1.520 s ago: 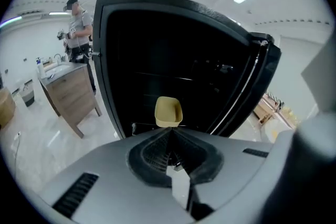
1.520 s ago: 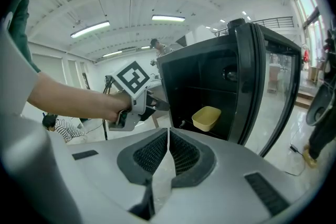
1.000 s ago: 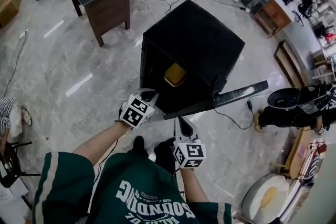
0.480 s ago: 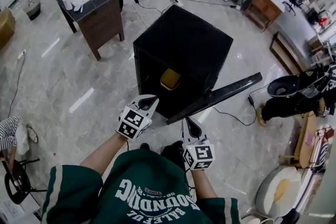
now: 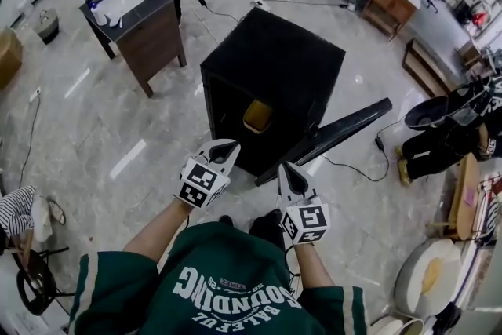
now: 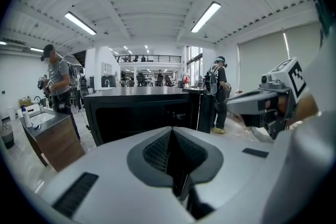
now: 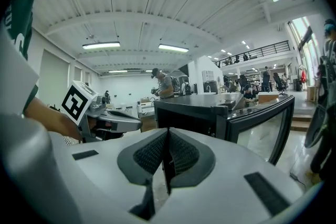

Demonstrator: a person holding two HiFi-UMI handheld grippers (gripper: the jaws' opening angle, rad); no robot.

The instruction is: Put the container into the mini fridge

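And there it is: the container [image 5: 257, 115], a yellow-tan tub, sits inside the fridge [image 5: 274, 63], just behind the open front and fairly high in the cavity, with nothing touching it. The left gripper [image 5: 224, 147] hovers in front of the fridge's open face, toward its lower left corner. Its jaws are pressed together and empty, and its own view shows the two pads meeting on nothing, with the dark cabinet beyond. The right gripper [image 5: 289, 171] is near it, a little lower in the head view, jaws likewise pressed together with nothing pinched, pointing up toward the door [image 5: 333, 136]. That door hangs wide open, swung out to the person's right over the pale floor [image 5: 141, 114]. The call from here is that the main job looks done: the container is in the fridge and both grippers are free of it and clear of the opening. What may be left is shutting the door, though the task sentence never asks for it. If that comes, the right gripper looks the better placed, being close by the door, and a push on the panel with its closed jaws would likely do.
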